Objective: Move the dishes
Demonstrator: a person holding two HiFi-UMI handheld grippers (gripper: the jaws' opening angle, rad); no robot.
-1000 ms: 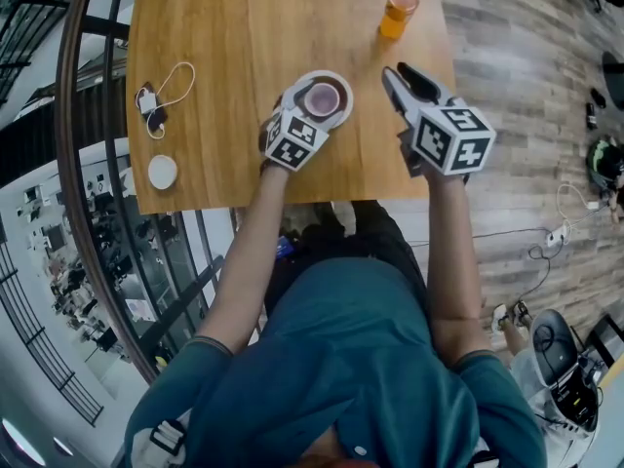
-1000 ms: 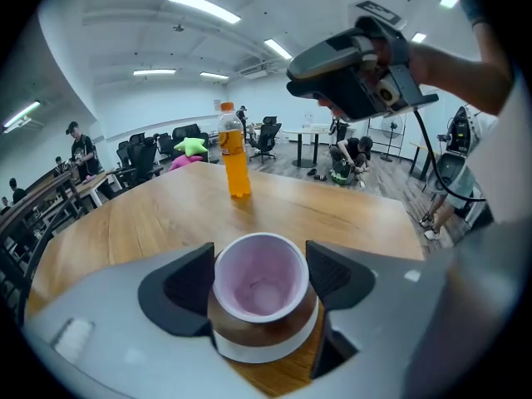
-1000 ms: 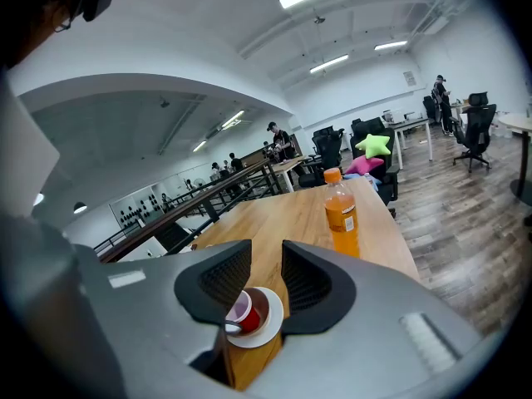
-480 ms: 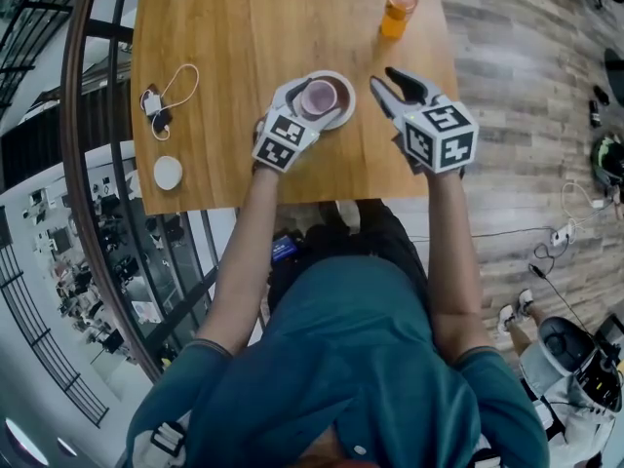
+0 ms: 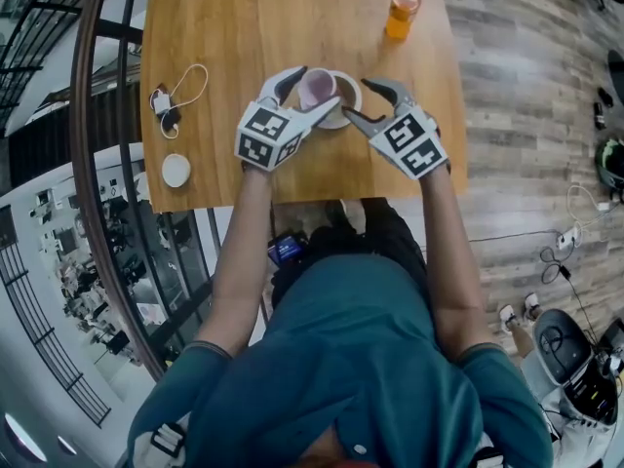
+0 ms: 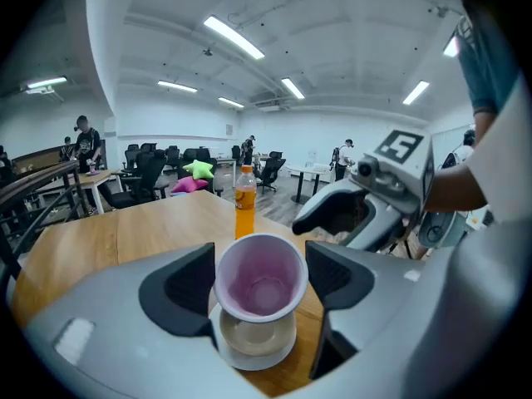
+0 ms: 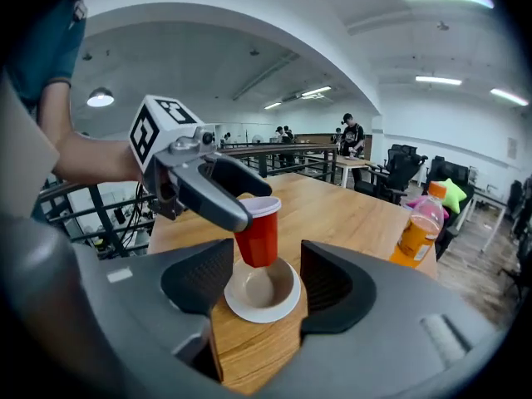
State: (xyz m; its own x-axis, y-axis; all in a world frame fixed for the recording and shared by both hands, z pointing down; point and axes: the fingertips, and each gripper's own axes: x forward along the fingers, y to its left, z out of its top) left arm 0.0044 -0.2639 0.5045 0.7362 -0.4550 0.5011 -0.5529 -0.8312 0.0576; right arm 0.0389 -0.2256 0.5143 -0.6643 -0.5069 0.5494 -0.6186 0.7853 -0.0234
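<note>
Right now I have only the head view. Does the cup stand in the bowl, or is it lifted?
Observer: Lifted. The right gripper view shows the red cup hanging tilted over the white bowl, with the left gripper shut on it.
Operator: Does the right gripper hold the bowl?
Observer: No. Its jaws stand on either side of the bowl and have just been opening; they do not seem to press on it.
Operator: Is something in the bowl?
Observer: Nothing that I can see; what shows of its inside is bare.

L gripper (image 5: pixel 317 88) clamped, R gripper (image 5: pixel 357 98) spreading
</note>
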